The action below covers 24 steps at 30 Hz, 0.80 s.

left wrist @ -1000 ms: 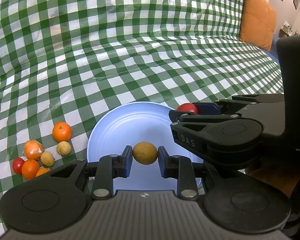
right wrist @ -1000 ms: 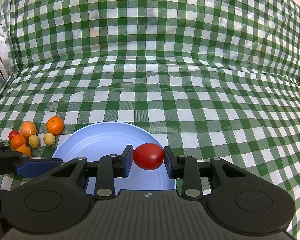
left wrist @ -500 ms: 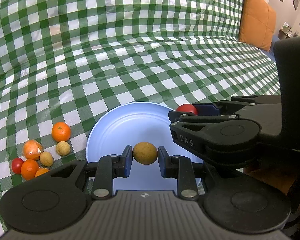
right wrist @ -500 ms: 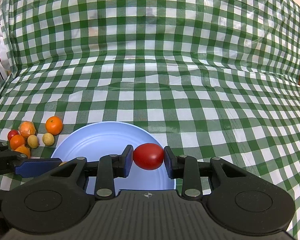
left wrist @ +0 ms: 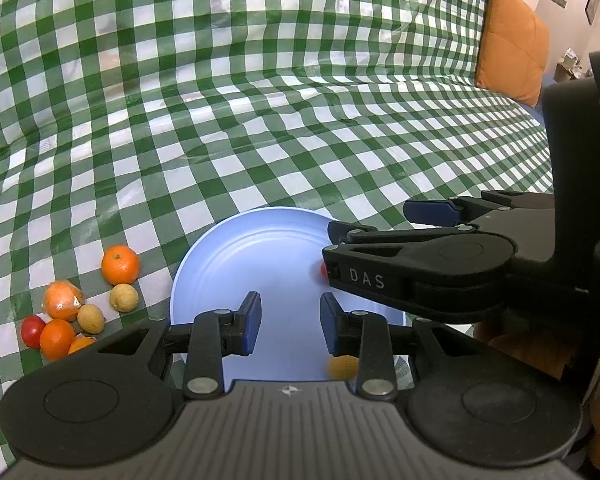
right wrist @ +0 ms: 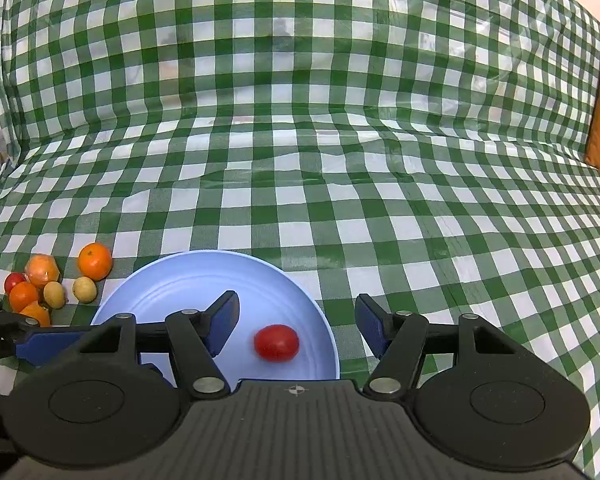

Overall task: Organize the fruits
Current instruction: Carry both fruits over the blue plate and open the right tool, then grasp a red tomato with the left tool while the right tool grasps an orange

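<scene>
A light blue plate point(left wrist: 260, 248) lies on the green checked cloth; it also shows in the right wrist view point(right wrist: 188, 280). My left gripper point(left wrist: 287, 322) is open over the plate's near part; a small brown fruit point(left wrist: 342, 367) shows blurred below its right finger. My right gripper point(right wrist: 296, 324) is open, and a red tomato point(right wrist: 276, 342) lies on the plate between its fingers. In the left wrist view the tomato point(left wrist: 322, 270) is mostly hidden behind the right gripper point(left wrist: 380, 248).
Left of the plate lie several loose fruits: an orange point(left wrist: 120, 264), two small brown fruits point(left wrist: 124, 297), a wrapped orange point(left wrist: 62, 301), a red tomato point(left wrist: 32, 331) and more oranges point(left wrist: 57, 339). An orange cushion point(left wrist: 512, 40) stands at the far right.
Both grippers have opened. The brown fruit left the left gripper and dropped toward the plate's near edge; the tomato left the right gripper and now lies on the plate.
</scene>
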### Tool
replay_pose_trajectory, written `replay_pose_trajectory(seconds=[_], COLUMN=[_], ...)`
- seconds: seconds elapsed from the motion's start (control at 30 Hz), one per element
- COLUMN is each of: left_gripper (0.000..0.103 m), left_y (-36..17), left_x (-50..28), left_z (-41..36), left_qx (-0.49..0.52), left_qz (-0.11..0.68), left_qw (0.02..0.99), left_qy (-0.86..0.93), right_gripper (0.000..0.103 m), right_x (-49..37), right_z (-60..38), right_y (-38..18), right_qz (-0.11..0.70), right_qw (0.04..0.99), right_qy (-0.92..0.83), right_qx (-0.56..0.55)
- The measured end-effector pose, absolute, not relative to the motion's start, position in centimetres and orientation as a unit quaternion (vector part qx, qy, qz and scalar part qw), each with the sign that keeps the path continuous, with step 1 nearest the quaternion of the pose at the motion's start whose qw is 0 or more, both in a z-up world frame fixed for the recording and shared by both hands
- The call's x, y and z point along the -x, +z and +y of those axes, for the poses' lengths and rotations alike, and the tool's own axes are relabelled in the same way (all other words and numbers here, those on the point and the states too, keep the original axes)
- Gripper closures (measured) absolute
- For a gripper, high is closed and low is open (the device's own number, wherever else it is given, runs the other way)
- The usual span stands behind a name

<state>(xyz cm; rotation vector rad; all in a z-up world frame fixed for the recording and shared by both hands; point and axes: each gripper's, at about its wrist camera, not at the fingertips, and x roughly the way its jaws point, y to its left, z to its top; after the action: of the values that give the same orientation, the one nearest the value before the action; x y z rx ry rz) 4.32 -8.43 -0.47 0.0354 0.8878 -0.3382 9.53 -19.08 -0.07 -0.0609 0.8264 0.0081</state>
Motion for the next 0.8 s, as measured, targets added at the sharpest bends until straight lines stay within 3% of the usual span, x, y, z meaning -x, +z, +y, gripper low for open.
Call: replay_pose_trajectory(seconds=[0.63, 0.8], left_gripper=[0.068, 0.069], left_y=[2.6, 4.7], left_x=[-5.7, -7.4], left_z=[-3.7, 3.4], left_qx=[-0.007, 0.055], left_qz=[0.407, 0.403], left_qw=[0.907, 0.912], left_qy=[-0.108, -0.055], right_gripper=[0.039, 0.054], right_x=[-9.9, -10.0], right_z=[-17.9, -17.9], right_y=[1.6, 2.4], right_qz=[0.371, 0.348], right_qw=[0.928, 0.937], right_qy=[-0.006, 0.002], right_qx=[0.027, -0.002])
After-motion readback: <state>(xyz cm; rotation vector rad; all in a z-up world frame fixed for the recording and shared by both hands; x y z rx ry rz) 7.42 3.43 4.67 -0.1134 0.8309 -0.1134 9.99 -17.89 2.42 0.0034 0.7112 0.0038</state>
